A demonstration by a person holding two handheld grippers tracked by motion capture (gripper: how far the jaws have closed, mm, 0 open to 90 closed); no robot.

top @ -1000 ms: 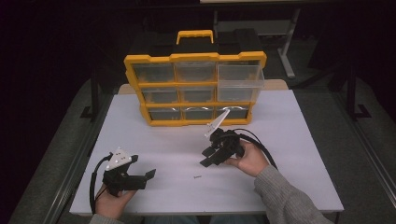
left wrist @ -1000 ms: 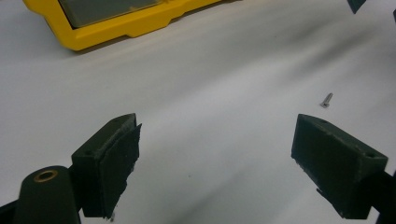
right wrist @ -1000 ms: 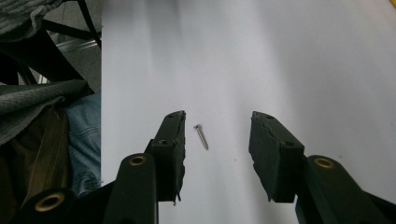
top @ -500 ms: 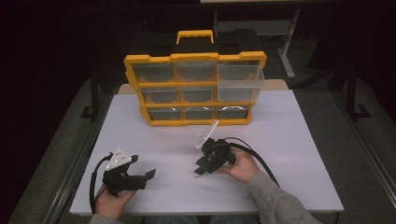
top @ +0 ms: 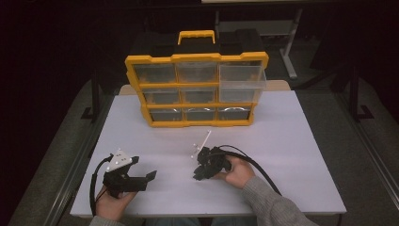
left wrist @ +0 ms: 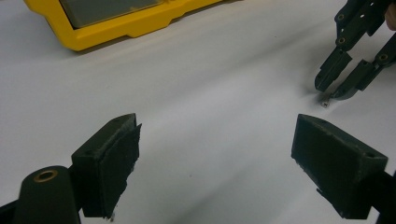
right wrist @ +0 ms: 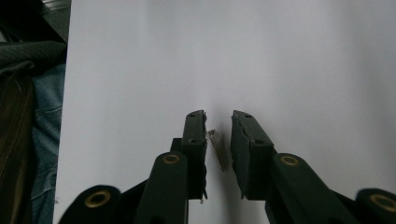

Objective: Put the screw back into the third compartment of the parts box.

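**Screw between right jaws, not gripped**

White table, yellow drawer organizer at the back. Left gripper rests front-left, jaws spread wide, nothing in them. Right gripper tips down at the table, jaws parted narrowly around a small screw lying flat.

Right gripper is moving left and toward the person, lowering its jaws astride the screw.

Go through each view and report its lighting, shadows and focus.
High view: white table brightly lit, surroundings dark, yellow organizer slightly soft. Left gripper view: its own near jaws blurred, soft shading across the table. Right gripper view: screw fairly sharp between the jaws, faint shadow beside it.
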